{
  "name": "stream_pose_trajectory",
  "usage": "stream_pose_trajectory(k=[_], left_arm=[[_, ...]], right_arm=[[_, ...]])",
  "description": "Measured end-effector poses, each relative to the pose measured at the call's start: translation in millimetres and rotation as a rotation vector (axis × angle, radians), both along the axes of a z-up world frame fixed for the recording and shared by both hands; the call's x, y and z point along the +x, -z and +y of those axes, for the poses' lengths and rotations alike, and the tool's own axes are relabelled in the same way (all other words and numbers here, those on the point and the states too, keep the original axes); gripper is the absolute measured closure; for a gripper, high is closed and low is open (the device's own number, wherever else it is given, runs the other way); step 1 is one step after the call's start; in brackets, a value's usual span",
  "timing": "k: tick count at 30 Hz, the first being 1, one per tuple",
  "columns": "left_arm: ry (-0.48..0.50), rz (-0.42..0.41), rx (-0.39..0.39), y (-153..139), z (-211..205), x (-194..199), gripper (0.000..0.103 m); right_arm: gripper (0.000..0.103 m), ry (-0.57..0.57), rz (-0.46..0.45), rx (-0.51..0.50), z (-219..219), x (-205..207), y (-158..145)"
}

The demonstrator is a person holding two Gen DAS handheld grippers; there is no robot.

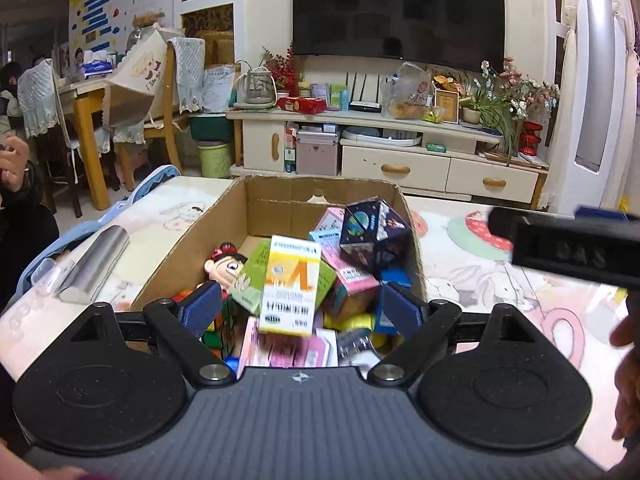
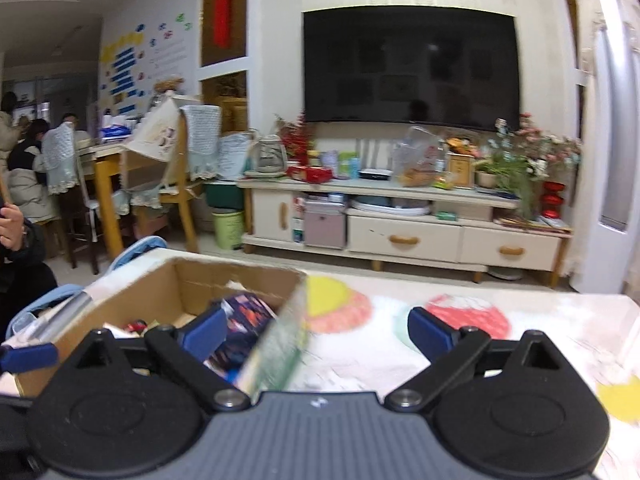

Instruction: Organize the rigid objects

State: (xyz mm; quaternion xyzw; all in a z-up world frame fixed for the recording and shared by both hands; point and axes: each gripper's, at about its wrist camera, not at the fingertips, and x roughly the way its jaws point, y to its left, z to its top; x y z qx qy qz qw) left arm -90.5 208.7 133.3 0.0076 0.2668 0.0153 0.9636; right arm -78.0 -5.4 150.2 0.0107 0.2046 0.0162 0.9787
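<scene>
The left claw [image 1: 300, 304] is spread wide above the cardboard box [image 1: 192, 248], which stands on the counter [image 1: 480, 280]. A yellow-and-white carton [image 1: 290, 284] sits between the fingers, untouched, atop the box's contents beside a dark printed cube [image 1: 374, 232]. The right claw [image 2: 314, 334] is spread wide and empty over the box's right wall.
</scene>
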Motion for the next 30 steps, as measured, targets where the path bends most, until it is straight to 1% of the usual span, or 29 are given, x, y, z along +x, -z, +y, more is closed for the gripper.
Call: stream_pose_trajectory(k=[7, 13, 16, 24, 30], left_arm=[[0.025, -0.016, 0.019, -8, -9, -31, 0.000], [0.032, -0.042, 0.043, -16, -10, -53, 0.000], [0.028, -0.051, 0.039, -19, -7, -61, 0.000], [0.018, -0.078, 0.050, -23, 1, -79, 0.000], [0.010, -0.099, 0.064, -23, 5, -83, 0.000]], right_arm=[[0.006, 0.059, 0.034, -0.009, -9, -41, 5], [0.006, 0.069, 0.024, -0.027, -3, -67, 3], [0.006, 0.076, 0.018, -0.039, 2, -79, 2], [0.006, 0.070, -0.005, -0.055, 14, -100, -1], [0.006, 0.063, -0.018, -0.067, 24, -111, -4]])
